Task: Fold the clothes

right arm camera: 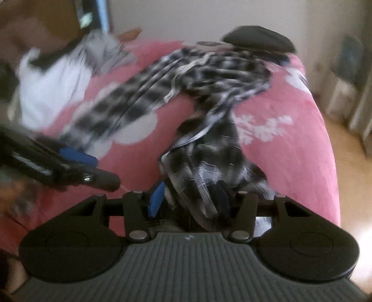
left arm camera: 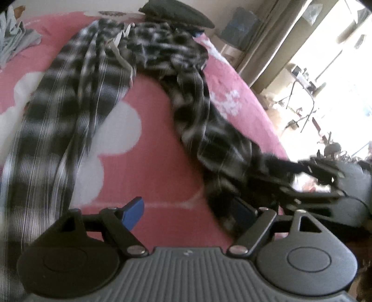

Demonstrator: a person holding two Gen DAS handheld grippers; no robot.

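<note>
A: Noting right gripper (right arm camera: pixel 188 199) clamped on the black-and-white checked cotton garment (left arm camera: pixel 130 69), at six o'clock, apparently to lift it off the pink flowered bedspread (left arm camera: pixel 151 144).

B: Left gripper (left arm camera: pixel 188 209) stands wide, empty, likely seeking a second hold.

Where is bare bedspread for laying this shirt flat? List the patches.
Free: the pink bedspread between the plaid shirt's two trailing halves, and the strip right of it. Crowded: the far edge, with a dark garment and grey clothes.

No readable text, label, brand or number shows in either view. Both views are blurred, so small print cannot be made out.
</note>
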